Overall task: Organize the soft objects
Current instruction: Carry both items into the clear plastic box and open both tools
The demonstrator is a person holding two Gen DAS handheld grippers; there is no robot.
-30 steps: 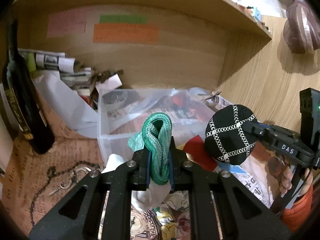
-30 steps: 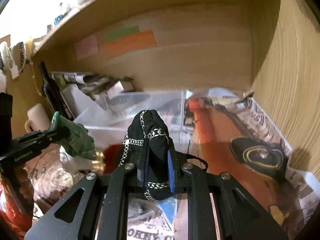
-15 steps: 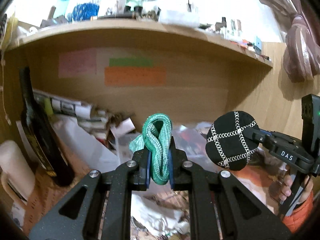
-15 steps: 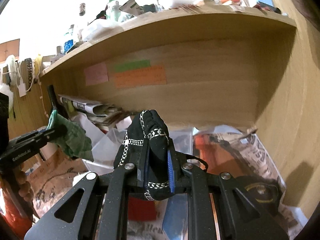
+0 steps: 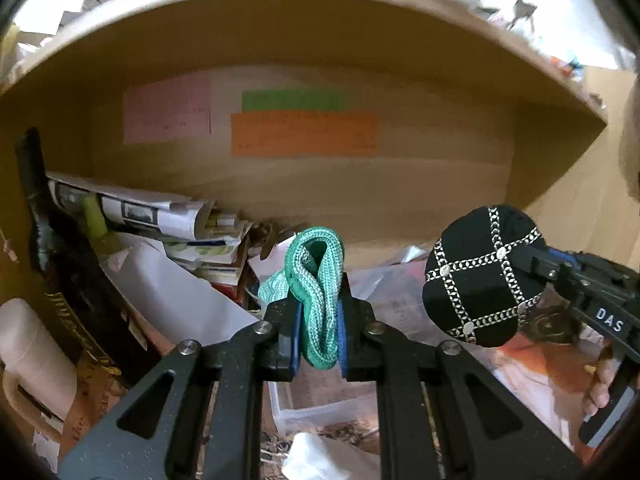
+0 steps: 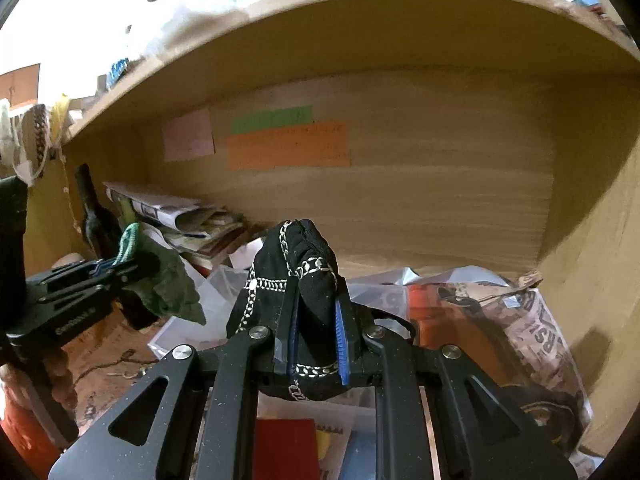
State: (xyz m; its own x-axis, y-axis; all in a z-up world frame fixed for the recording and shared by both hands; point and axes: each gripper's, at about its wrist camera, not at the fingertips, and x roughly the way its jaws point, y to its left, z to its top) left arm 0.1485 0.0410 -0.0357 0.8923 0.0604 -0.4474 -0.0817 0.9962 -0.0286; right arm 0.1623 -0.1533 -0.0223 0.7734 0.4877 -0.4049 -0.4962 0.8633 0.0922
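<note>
**Two soft things held up over a crowded desk**

Nearest to me, the left gripper (image 5: 319,332) is squeezing a folded green knit piece (image 5: 318,286) between its blue-padded fingers (image 5: 295,336), the ribbed loop bulging up above them and a paler wavy edge trailing off to one side. It is being pinched at the fold, I would judge, so the floppy cloth is staying bunched rather than hanging loose. Just beside it, the right gripper (image 6: 316,340) is clamping a black fabric pouch (image 6: 298,280) stitched with silvery chain lines and studs. Seen from the left camera it is rounded and plump, so it is yielding around the fingers (image 6: 342,344) rather than resisting them. Both things are being carried in the air, clear of the clutter.

Below them, a clear plastic bin (image 5: 320,408) is sitting on the desk (image 6: 112,364), which is littered with newspaper (image 6: 536,344), a thin chain and something white and crumpled. The bin is likely the destination, though its contents are too blurred to name. Further back, a dark bottle (image 5: 60,280) is leaning at the left next to a heap of rolled papers (image 5: 160,216). Behind all, pink, green and orange notes (image 5: 304,134) are sticking to the wooden back panel under the shelf (image 5: 320,20).
</note>
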